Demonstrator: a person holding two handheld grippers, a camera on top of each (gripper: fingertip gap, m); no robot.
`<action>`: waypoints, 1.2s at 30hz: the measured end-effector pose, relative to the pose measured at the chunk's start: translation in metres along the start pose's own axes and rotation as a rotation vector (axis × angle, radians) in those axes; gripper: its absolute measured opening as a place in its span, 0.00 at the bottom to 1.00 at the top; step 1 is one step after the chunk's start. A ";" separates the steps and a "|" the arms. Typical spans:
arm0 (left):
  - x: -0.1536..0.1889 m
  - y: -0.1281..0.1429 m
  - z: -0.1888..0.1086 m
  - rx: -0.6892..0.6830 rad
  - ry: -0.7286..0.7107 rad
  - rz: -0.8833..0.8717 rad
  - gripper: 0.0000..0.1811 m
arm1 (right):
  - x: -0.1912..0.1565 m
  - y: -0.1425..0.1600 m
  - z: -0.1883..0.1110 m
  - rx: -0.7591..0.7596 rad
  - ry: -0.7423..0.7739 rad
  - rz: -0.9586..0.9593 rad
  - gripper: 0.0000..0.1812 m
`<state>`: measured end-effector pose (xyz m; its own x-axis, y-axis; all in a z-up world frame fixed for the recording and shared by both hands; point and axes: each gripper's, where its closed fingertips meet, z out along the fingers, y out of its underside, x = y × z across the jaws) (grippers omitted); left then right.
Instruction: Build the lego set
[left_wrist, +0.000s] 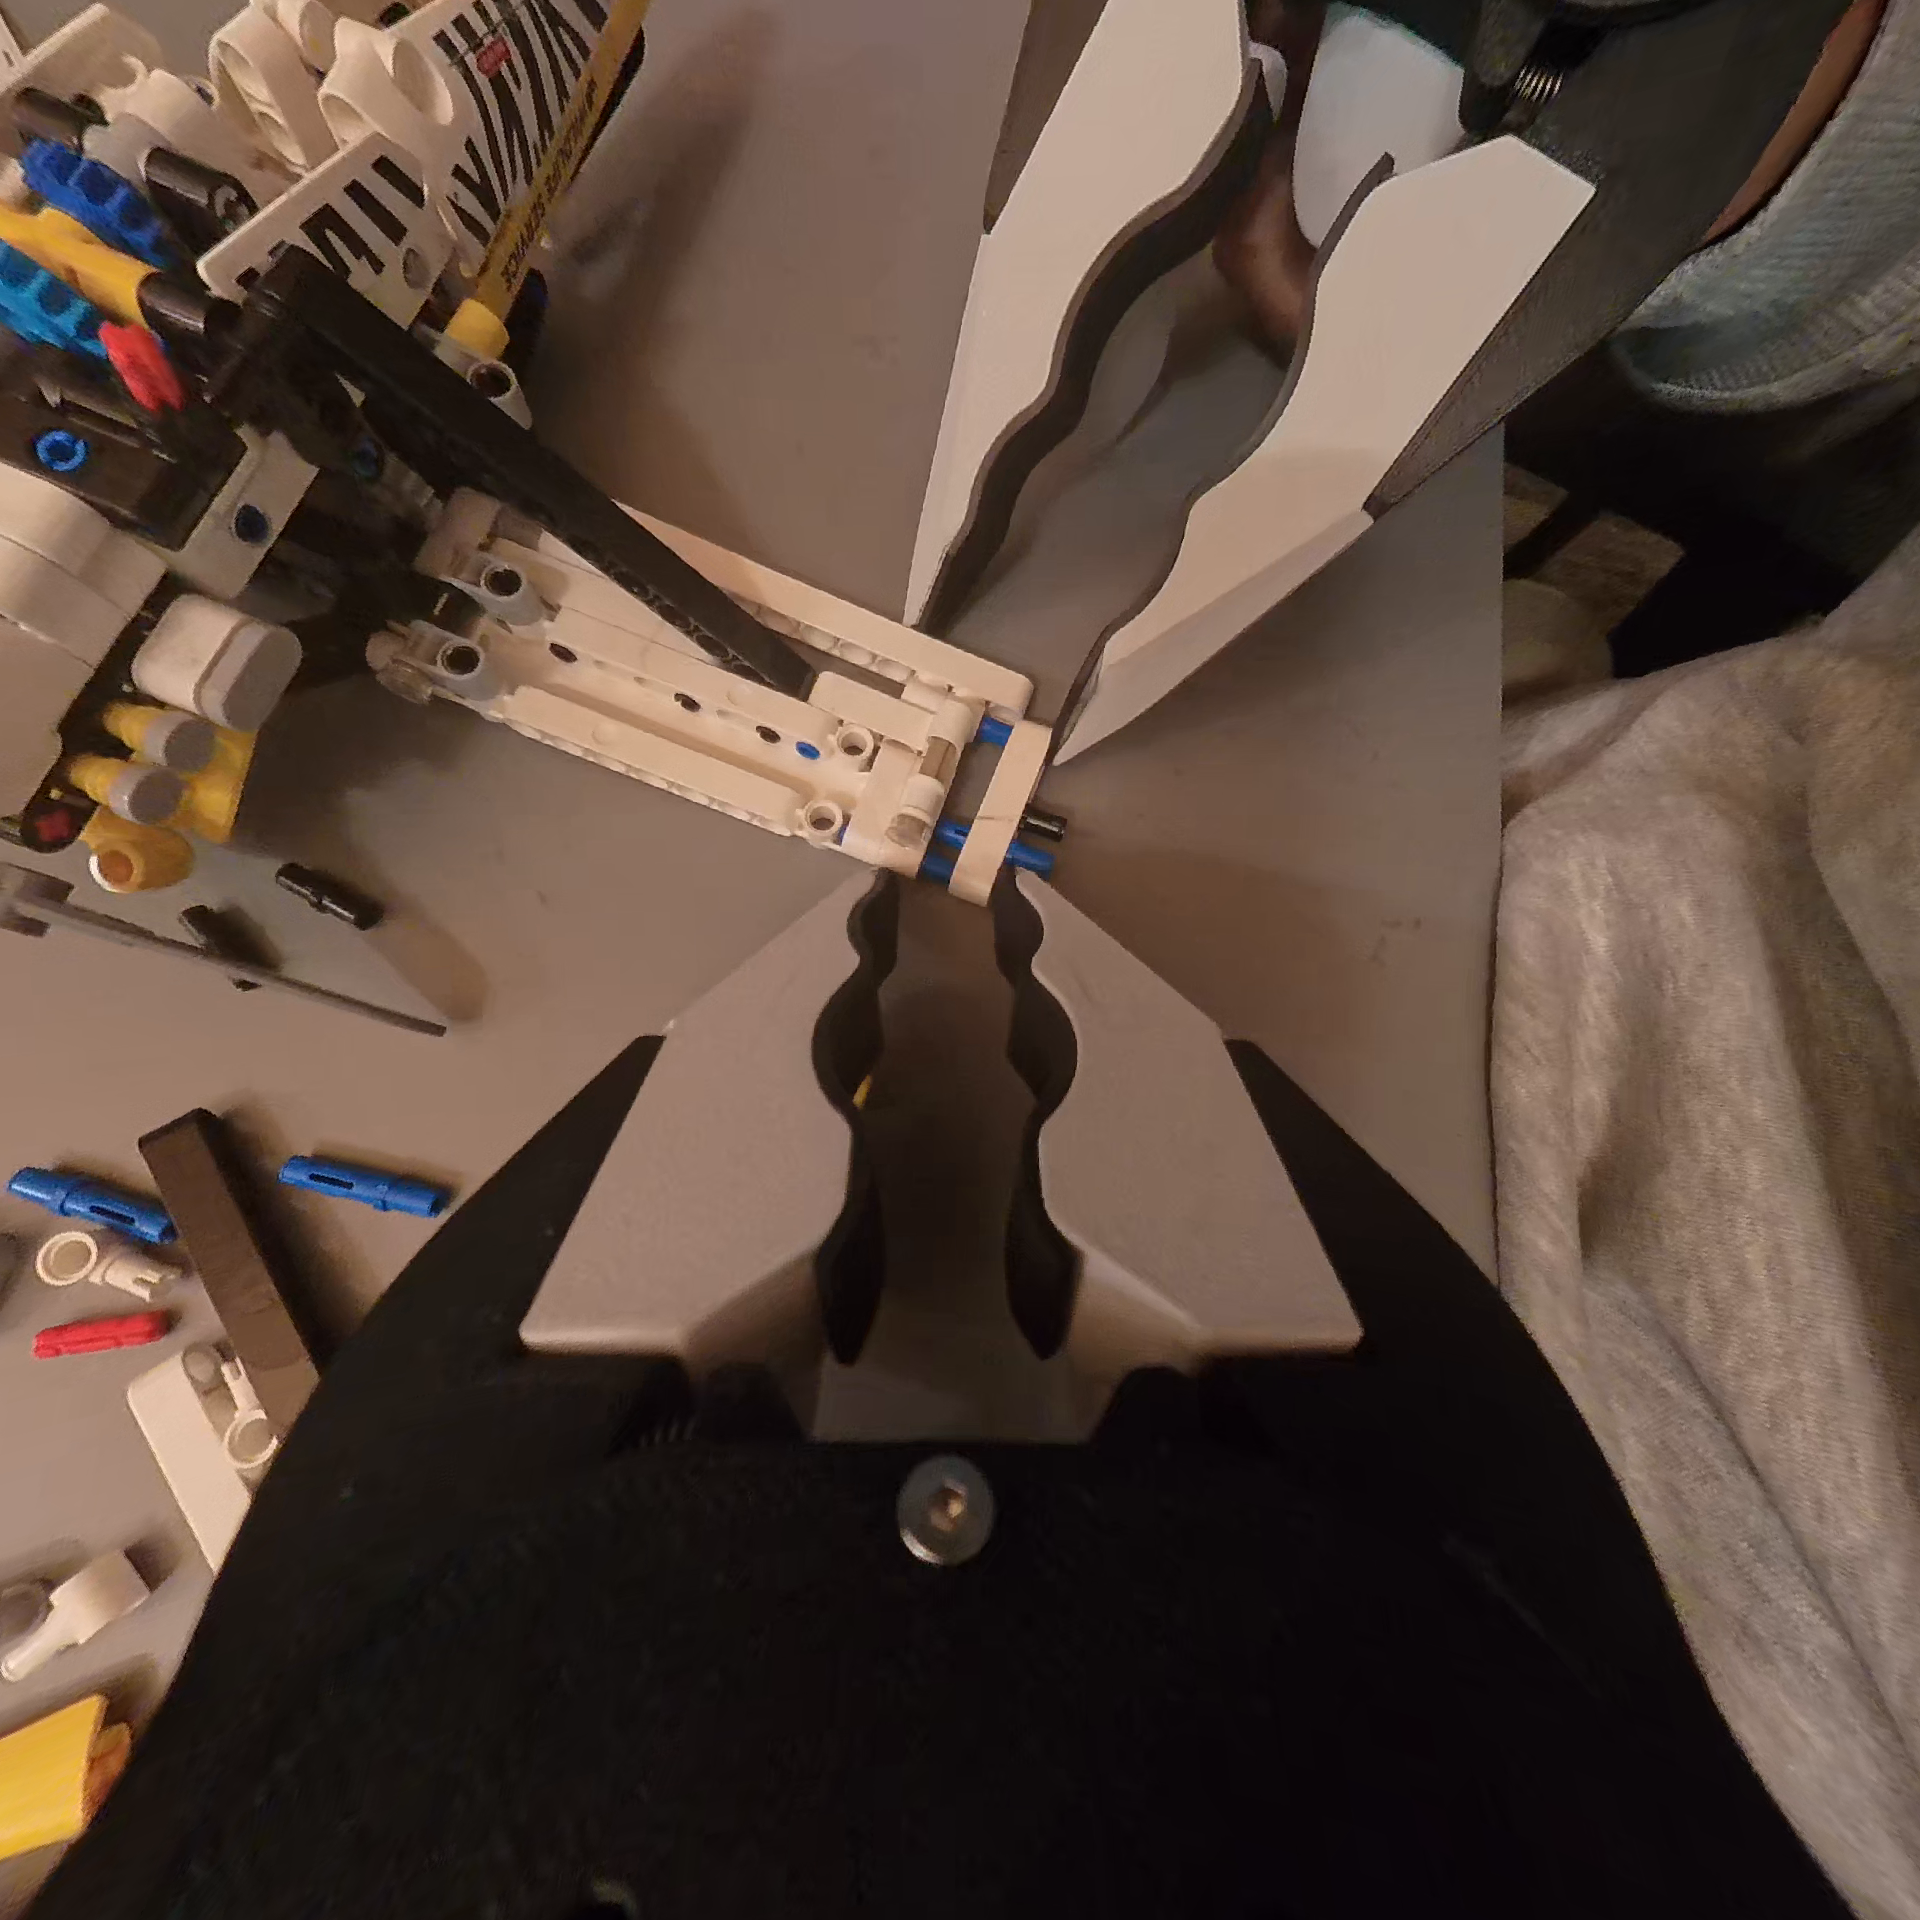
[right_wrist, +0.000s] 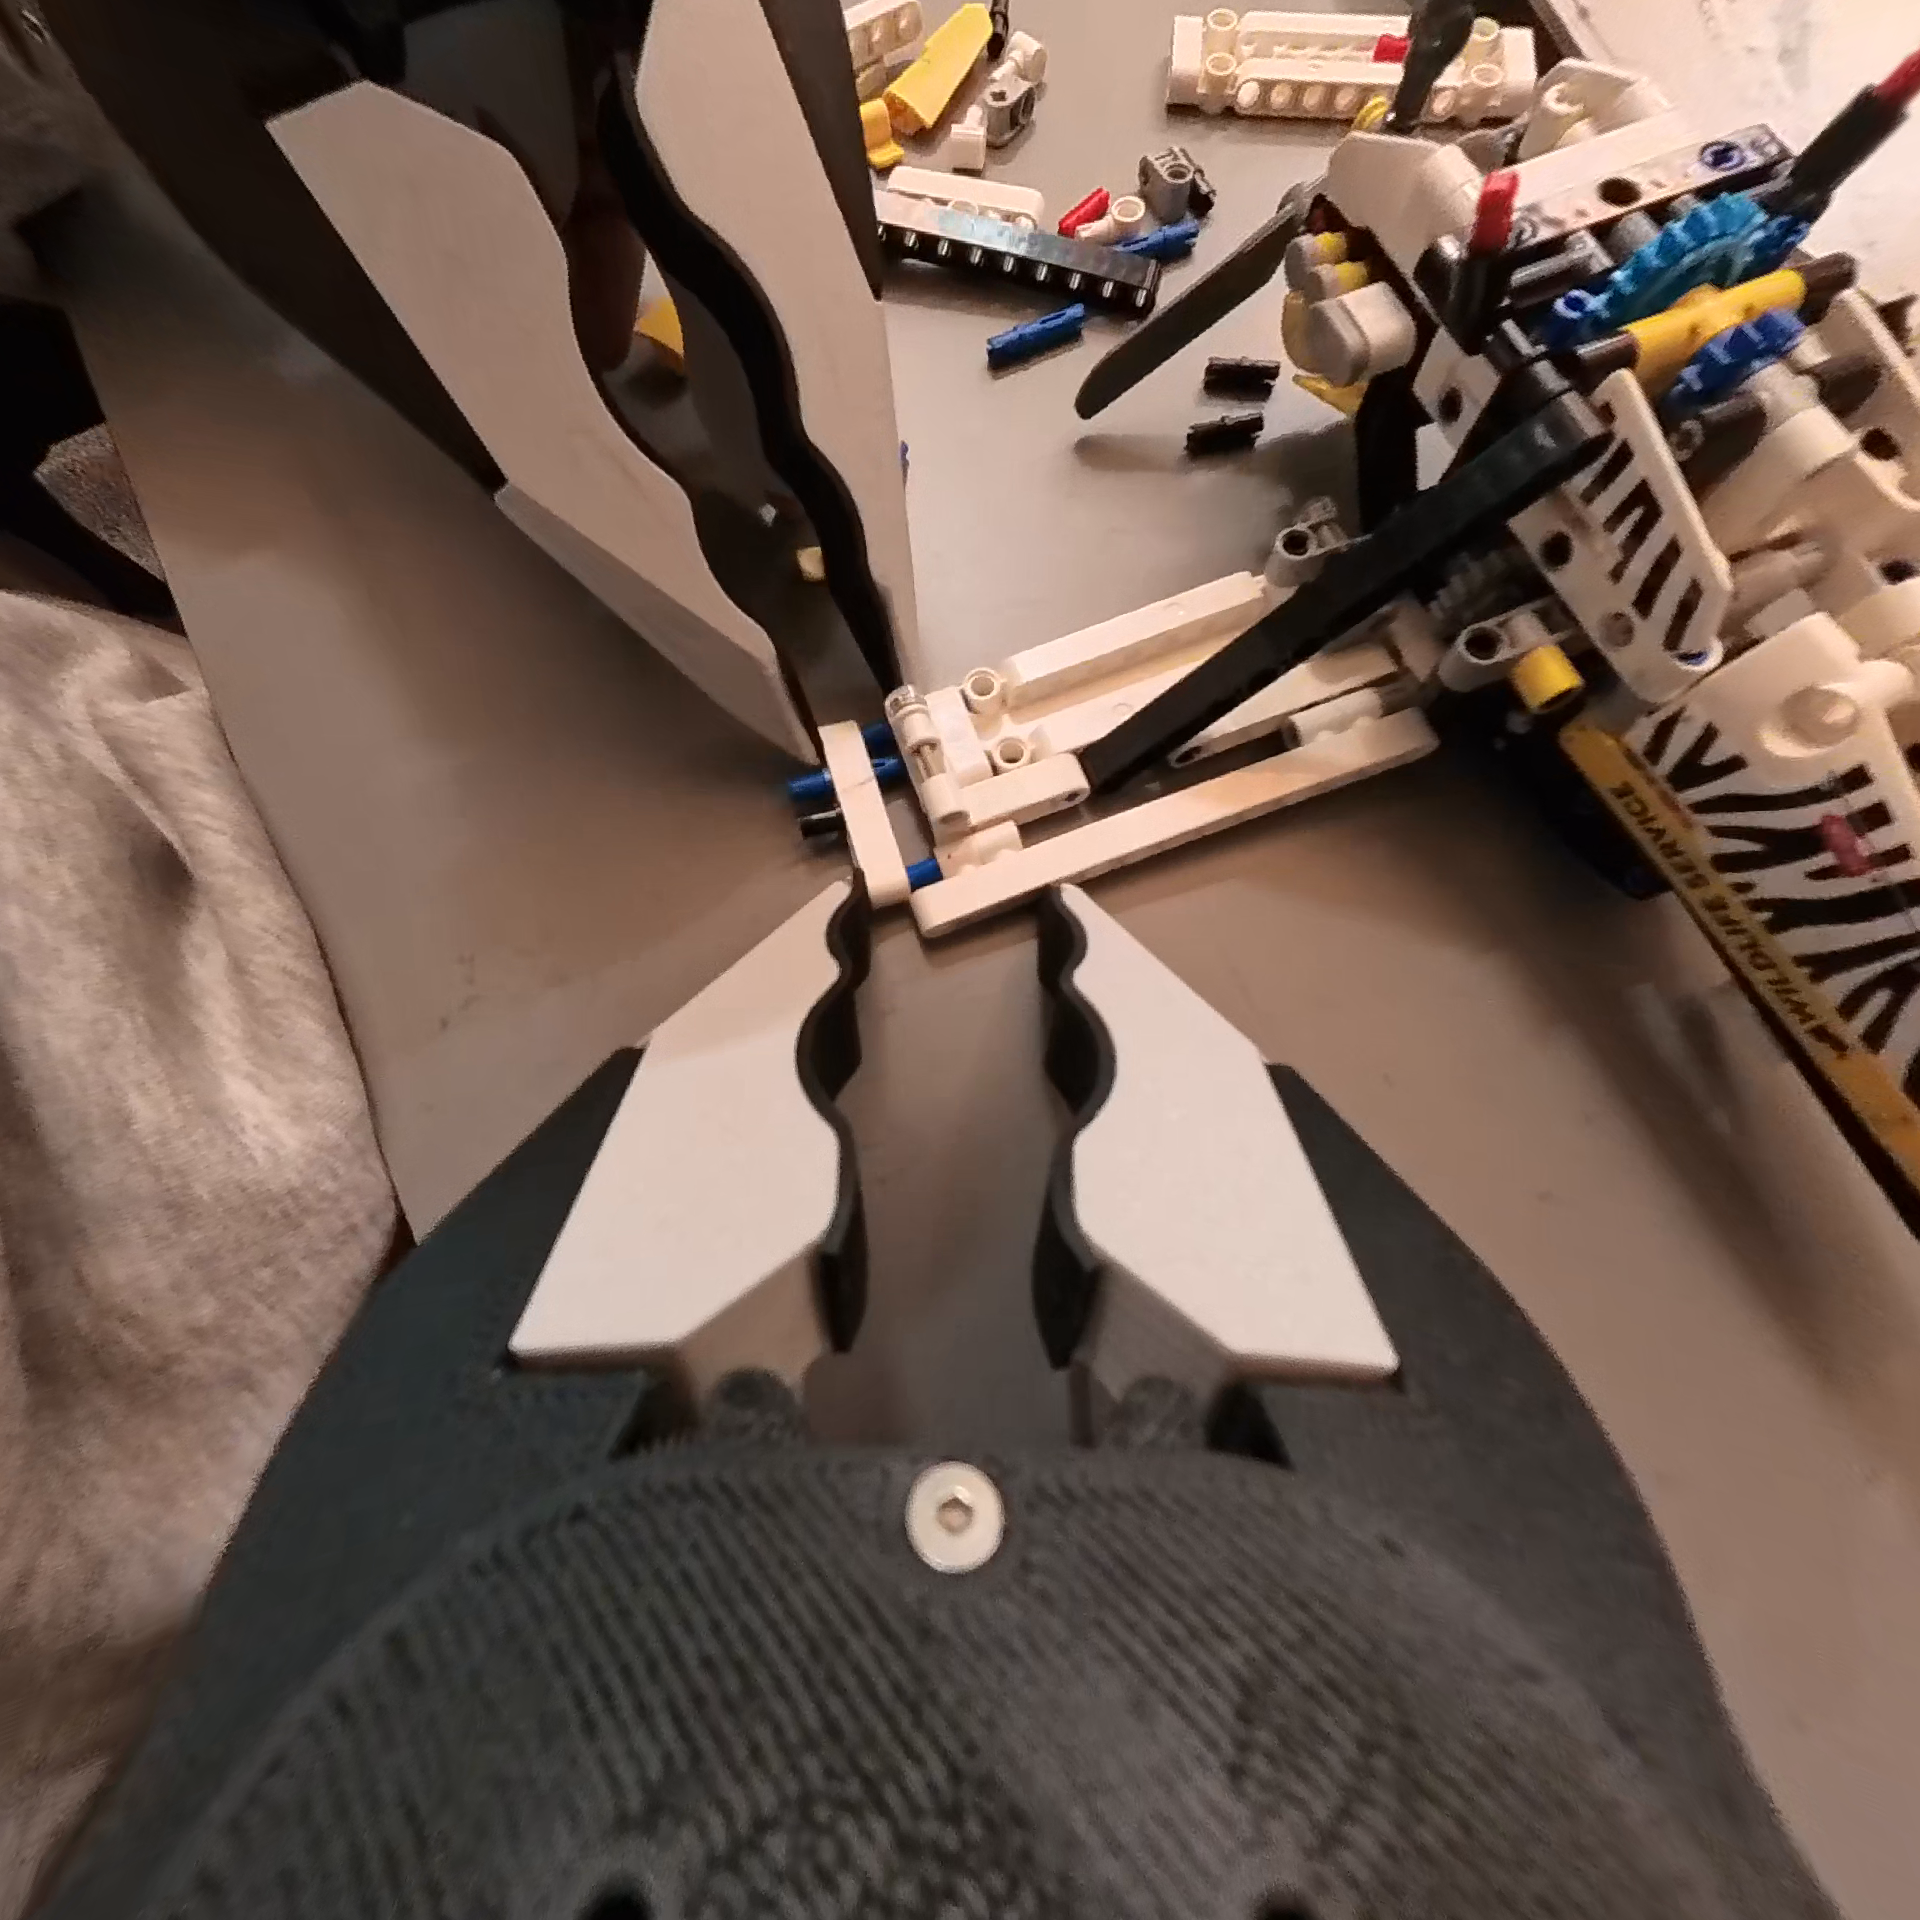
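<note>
1. The lego set (left_wrist: 343, 540) lies on the grey worktop (left_wrist: 623, 935) as a part-built white, black and yellow model with a tail boom of long white beams (left_wrist: 665, 707) running toward the worktop's near edge; a short white crossbeam (left_wrist: 1003, 805) sits on blue pins (left_wrist: 961, 836) at the boom's end.
2. The left gripper (left_wrist: 940, 883) has its jaws set narrow around the near end of that crossbeam, seemingly just touching; whether they truly pinch it I cannot tell.
3. The right gripper (right_wrist: 951, 899) comes from the opposite side with its jaws moderately apart, tips at the crossbeam and the long flat beam (right_wrist: 1143, 842), clamping nothing.
4. Risk: the crossbeam is not fully seated (a gap shows between it and the frame), so an uneven push could cock it on the pins and jam it.
5. Risk: pressing along the boom could flex it or slide the whole model, since nothing visibly braces the body.
6. Risk: the work sits near the worktop's edge beside grey cloth (left_wrist: 1714, 1143), so a popped pin could drop away.
7. Loose blue pins (left_wrist: 364, 1184) and a black beam (left_wrist: 223, 1247) lie well apart, out of the way.
</note>
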<state>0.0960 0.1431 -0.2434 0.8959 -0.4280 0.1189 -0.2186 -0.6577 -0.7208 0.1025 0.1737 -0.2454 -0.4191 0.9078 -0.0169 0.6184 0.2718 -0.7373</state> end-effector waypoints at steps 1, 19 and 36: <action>0.000 0.000 0.000 0.000 -0.002 0.003 0.09 | 0.000 0.000 0.000 0.000 -0.001 0.000 0.18; 0.042 0.010 -0.002 -0.007 -0.009 0.067 0.12 | -0.034 0.011 -0.012 -0.033 -0.028 0.017 0.17; 0.110 0.028 -0.012 0.022 -0.083 0.075 0.09 | -0.103 0.031 -0.035 0.053 -0.068 0.100 0.17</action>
<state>0.1842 0.0707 -0.2422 0.9066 -0.4219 0.0075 -0.2784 -0.6114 -0.7407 0.1882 0.0998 -0.2427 -0.4023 0.9052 -0.1370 0.6240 0.1615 -0.7646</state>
